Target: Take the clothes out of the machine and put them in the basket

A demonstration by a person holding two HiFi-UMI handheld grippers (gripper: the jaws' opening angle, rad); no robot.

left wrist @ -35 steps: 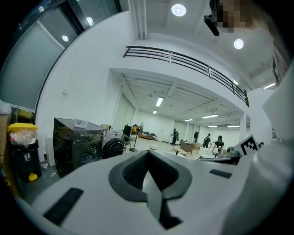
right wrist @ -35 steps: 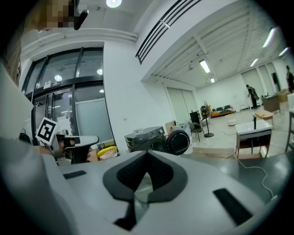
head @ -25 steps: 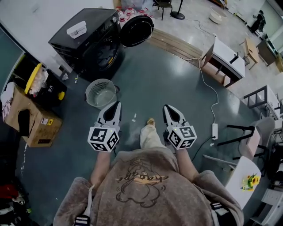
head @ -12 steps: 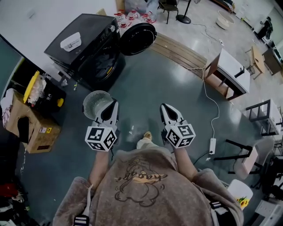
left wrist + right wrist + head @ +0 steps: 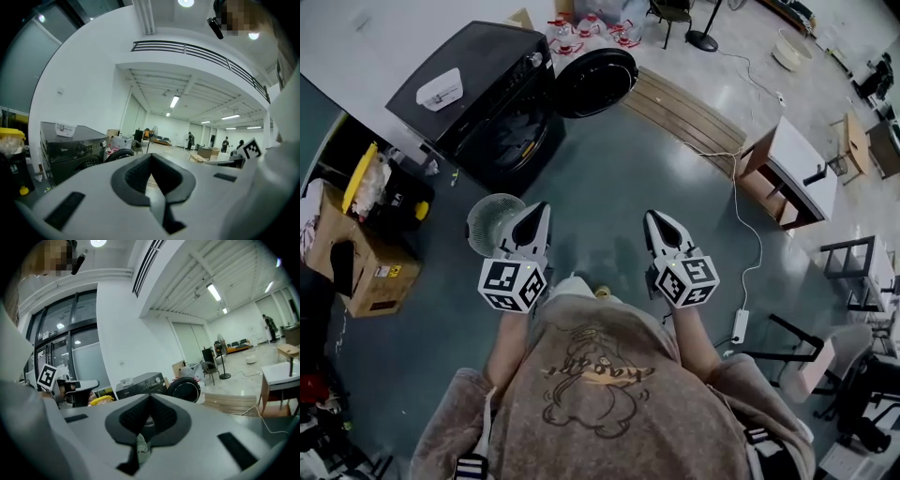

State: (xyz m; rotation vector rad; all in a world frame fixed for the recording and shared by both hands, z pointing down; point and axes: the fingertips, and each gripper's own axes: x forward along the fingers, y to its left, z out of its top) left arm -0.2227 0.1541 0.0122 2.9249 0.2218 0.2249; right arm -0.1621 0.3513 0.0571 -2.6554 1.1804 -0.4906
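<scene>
- While the person is standing well apart from the machine (image 5: 478,98), nothing of the task is looking done.
- Left gripper (image 5: 541,212) is hanging with its jaws pressed together; in the left gripper view the dark pads (image 5: 133,177) are meeting with nothing between them.
- Right gripper (image 5: 655,221) is doing the same: jaws together, empty, pointing toward the machine over the floor.
- Door (image 5: 595,82) is standing swung open at the machine's right side, so opening it is looking done already.
- Clothes are not showing in any view. The drum mouth is reading as plain dark, so I am guessing they are sitting inside, but I cannot tell.
- Basket (image 5: 478,214) is sitting on the floor near the machine's front. In the head view the left gripper's tip is overlapping its right edge, so that part is being hidden.
- What is showing of the basket's inside is looking empty, with no cloth lying in it.
- I am judging this as the very start, with zero pieces moved and neither gripper carrying anything.
- Everything is remaining: closing the gap to the machine, opening a gripper, reaching into the drum, pulling a piece out and dropping it into the basket.
- I am expecting that cycle to be needing several repeats, though the load size is not showing.
</scene>
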